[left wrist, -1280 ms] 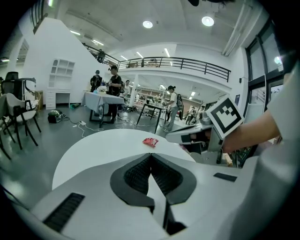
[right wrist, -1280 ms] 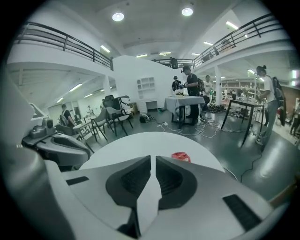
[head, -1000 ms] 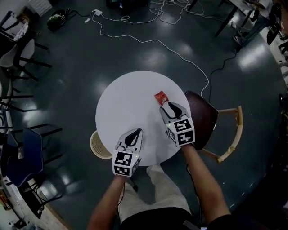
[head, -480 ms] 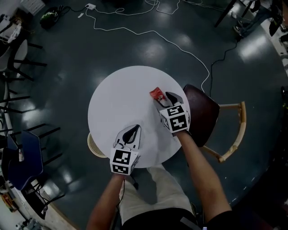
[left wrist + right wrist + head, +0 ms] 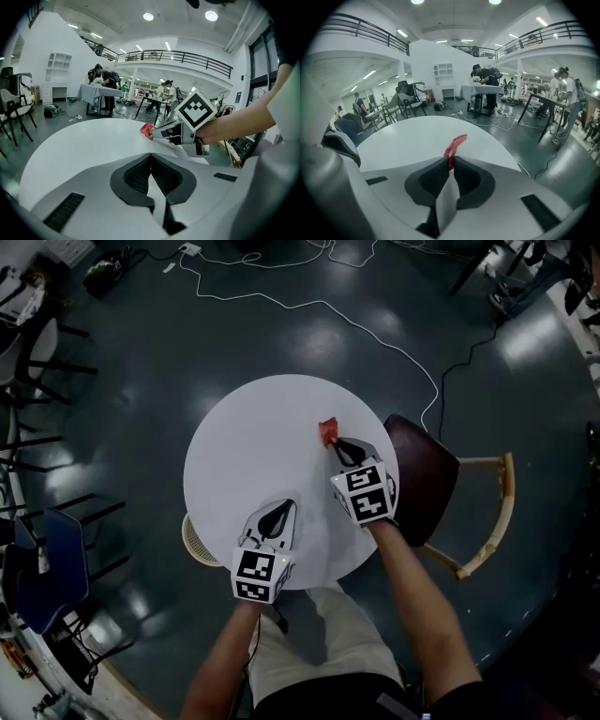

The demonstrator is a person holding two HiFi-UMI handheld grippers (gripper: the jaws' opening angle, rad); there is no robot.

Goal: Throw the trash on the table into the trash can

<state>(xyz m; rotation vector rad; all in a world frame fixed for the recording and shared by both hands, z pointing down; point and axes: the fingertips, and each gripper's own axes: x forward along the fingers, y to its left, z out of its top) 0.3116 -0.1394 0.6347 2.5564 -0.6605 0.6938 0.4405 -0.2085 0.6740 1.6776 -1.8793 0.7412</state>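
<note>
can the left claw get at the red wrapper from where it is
Probably, as far as the path goes: only bare table lies between the left claw and the red wrapper. But the right claw has just been closing and now pinches the wrapper, and the left claw is shut.

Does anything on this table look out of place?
Only the crumpled red wrapper on the round white table's right side, stray trash; the right claw has just closed on it. Nothing spilled or damaged.

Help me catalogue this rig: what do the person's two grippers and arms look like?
The left gripper and the right gripper have pale grey shells with black ribbed pads. Each carries a white cube with black square markers. The forearms are bare.
</note>
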